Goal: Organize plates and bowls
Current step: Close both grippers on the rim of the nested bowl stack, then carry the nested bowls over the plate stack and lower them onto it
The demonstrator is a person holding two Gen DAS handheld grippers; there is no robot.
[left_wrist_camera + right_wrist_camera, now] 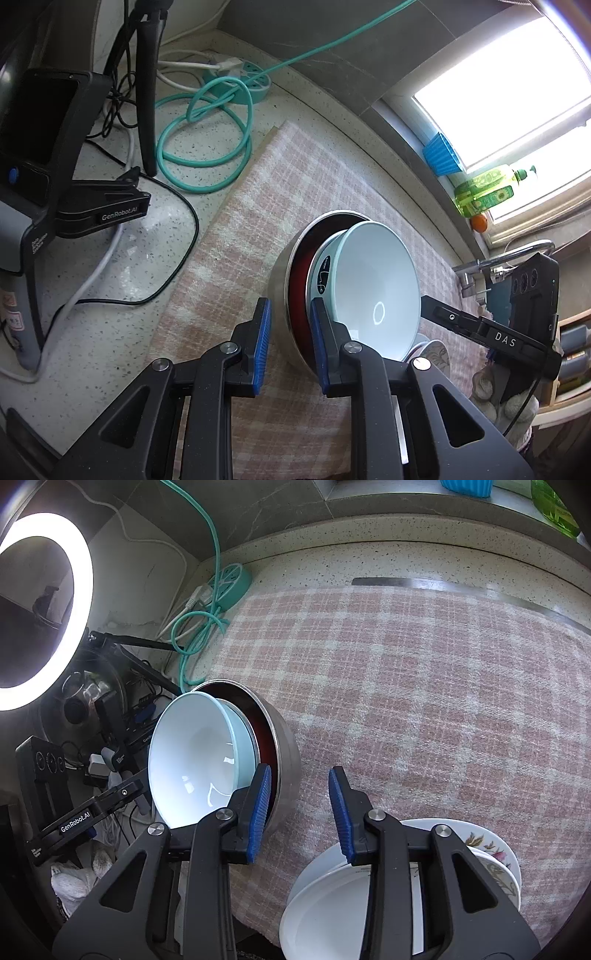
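Bowls (369,288) look hard, smooth, breakable; left claw (290,343) pinches the steel bowl's (280,280) rim; right claw (299,812) gapes, holding nothing; grab rims.

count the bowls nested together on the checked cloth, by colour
steel bowl: 1
red bowl: 1
pale blue bowl, white inside: 1
total: 3 for sure; a further rim shows between the pale blue one and the red one, and I cannot tell whether it is a fourth bowl
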